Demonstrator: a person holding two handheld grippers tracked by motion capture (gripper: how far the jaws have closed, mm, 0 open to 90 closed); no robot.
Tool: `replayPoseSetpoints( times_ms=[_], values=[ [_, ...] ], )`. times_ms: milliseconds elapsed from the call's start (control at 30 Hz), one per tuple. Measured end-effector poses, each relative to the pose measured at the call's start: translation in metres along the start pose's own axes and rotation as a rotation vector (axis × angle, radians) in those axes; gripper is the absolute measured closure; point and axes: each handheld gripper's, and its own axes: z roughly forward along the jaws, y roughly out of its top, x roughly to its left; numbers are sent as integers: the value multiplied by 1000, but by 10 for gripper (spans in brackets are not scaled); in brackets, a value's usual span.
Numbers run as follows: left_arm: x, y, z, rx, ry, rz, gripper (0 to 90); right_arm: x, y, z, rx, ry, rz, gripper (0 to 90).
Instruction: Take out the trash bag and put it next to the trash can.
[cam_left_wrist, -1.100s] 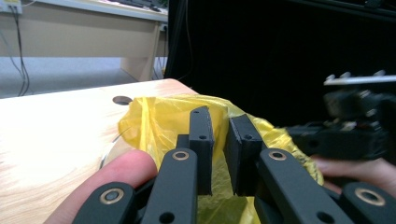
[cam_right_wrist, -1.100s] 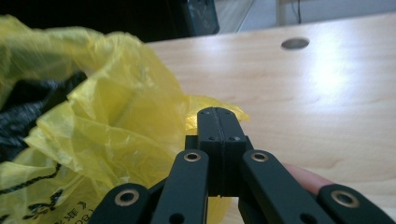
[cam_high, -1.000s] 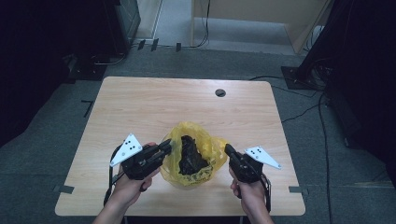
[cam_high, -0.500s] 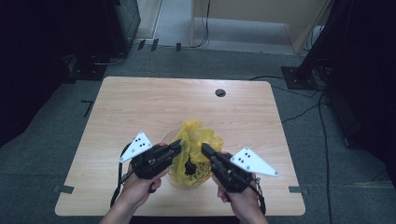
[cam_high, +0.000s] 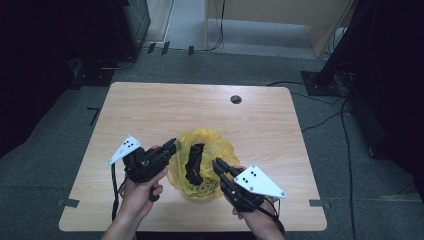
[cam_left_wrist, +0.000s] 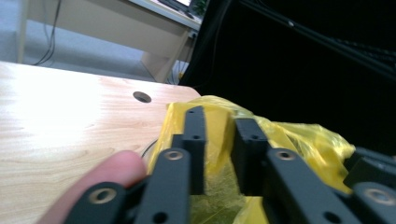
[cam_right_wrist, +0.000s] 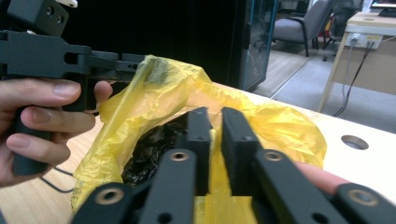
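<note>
While you are working at the wooden table (cam_high: 150, 110), one yellow plastic bag (cam_high: 210, 145) is sitting near its front edge, between your two grippers, and one black crumpled bundle (cam_high: 194, 164) is showing inside its open mouth. You are holding one gripper in each hand, two in all.

Your left gripper (cam_high: 169, 149) is reaching in from the left and meeting the bag's left rim. Its jaws have just been opening a little; in the left gripper view (cam_left_wrist: 223, 140) they are standing a narrow gap apart with yellow film showing in that gap, and I cannot tell whether the pads are pressing on it.

Your right gripper (cam_high: 219, 165) is coming in from the right at the bag's right rim. Its jaws have just been opening slightly too; in the right gripper view (cam_right_wrist: 215, 135) a thin strip of yellow film is lying between them, and again I cannot tell whether it is being pinched.

One round cable hole (cam_high: 236, 99) is lying in the tabletop beyond the bag, well apart from it.
</note>
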Motion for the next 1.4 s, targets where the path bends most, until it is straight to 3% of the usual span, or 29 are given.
replayPoseSetpoints(
  times_ms=[167, 367, 400, 467, 500, 533, 700, 900, 1000, 1100, 1167, 1233, 1333, 1400],
  values=[
    [3, 4, -9, 26, 17, 54, 572, -8, -10, -2, 34, -13, 10, 707],
    [14, 7, -19, 83, -13, 35, 524, -12, -23, -4, 64, -13, 28, 656],
    [13, 7, -19, 93, -22, 40, 523, -12, -25, -4, 72, -18, 29, 665],
    [11, 4, -17, 118, -46, 69, 521, -15, -27, -4, 79, -38, 47, 859],
    [9, 3, -16, 129, -54, 85, 521, -15, -27, -4, 79, -38, 47, 859],
    [7, 2, -15, 130, -65, 97, 535, -17, -26, -3, 82, -37, 41, 900],
    [-3, 2, -12, 105, -90, 117, 539, -16, -18, -6, 52, -1, 39, 900],
    [-10, 3, -12, 94, -107, 132, 506, -12, 14, -14, -56, 57, 34, 900],
    [-10, 3, -12, 89, -113, 134, 500, -13, 19, -18, -76, 62, 46, 900],
    [-8, 4, -13, 82, -110, 121, 501, -16, 17, -18, -64, 51, 57, 900],
    [-12, 2, -10, 92, -119, 123, 502, -18, 11, -14, -41, 63, 89, 900],
    [-14, 1, -9, 96, -123, 128, 499, -16, 10, -11, -33, 74, 90, 900],
    [-20, -2, -6, 98, -100, 159, 487, -7, 8, -7, -30, 114, 66, 900],
    [-18, -1, -8, 85, -79, 154, 487, 0, 8, -6, -34, 134, 35, 900]
  ],
)
